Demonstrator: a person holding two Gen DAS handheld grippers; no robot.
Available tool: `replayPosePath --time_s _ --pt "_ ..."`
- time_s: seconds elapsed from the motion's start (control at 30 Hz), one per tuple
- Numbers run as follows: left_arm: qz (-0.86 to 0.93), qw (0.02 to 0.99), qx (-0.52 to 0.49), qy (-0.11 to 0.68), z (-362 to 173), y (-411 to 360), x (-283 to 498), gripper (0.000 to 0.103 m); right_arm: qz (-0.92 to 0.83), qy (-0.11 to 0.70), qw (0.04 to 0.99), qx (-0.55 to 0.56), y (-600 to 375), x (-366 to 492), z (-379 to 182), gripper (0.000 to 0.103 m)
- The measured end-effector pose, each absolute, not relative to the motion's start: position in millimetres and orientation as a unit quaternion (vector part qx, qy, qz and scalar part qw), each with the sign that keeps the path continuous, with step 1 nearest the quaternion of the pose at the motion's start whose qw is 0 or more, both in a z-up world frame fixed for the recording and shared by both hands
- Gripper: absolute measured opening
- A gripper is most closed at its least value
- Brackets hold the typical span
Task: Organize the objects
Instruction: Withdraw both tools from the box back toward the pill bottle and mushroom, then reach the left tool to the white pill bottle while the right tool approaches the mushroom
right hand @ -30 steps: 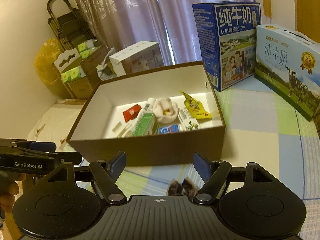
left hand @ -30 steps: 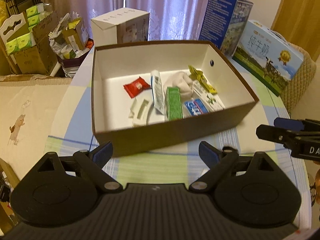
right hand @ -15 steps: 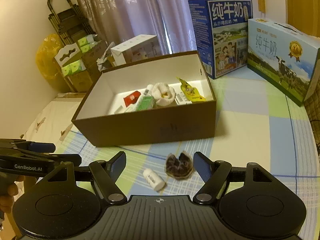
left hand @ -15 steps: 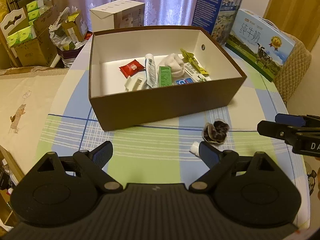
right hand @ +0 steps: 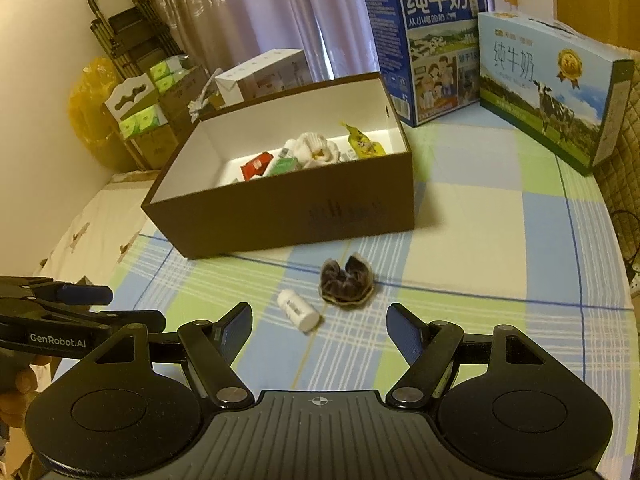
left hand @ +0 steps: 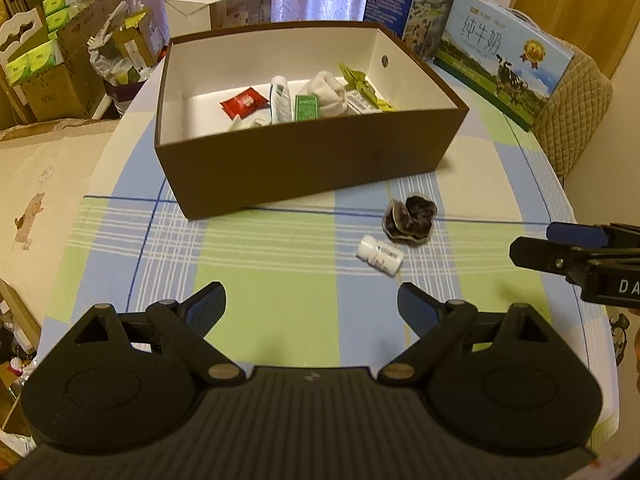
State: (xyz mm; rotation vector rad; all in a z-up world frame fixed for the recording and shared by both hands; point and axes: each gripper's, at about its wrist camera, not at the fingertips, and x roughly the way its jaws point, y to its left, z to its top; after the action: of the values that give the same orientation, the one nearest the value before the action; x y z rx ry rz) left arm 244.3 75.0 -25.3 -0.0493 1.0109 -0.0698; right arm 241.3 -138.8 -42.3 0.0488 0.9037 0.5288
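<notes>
The tall dark-blue cardboard milk carton (right hand: 430,44) reads "纯牛奶" in large white characters; the long light-blue cardboard gift box with a cow picture (right hand: 548,96) bears "纯牛奶" too; the black left gripper (right hand: 86,304) carries "GenRobot.AI"; the right gripper (left hand: 560,246) shows only "DA".

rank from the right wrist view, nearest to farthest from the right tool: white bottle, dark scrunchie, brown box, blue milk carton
1. white bottle, lying on the cloth just ahead of the right tool, slightly left.
2. dark scrunchie, just beyond the bottle, to its right.
3. brown box, mid-table, open.
4. blue milk carton, upright at the back, right.
</notes>
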Motion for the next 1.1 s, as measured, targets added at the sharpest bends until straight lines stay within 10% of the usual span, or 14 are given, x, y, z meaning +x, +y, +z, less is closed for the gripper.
replayPosePath --time_s 1.1 --pt "-0.050 0.861 0.009 0.507 -49.6 46.8 229.2 0.091 0.232 0.482 0.845 0.014 -160.1 220.9 -73.8 0.072"
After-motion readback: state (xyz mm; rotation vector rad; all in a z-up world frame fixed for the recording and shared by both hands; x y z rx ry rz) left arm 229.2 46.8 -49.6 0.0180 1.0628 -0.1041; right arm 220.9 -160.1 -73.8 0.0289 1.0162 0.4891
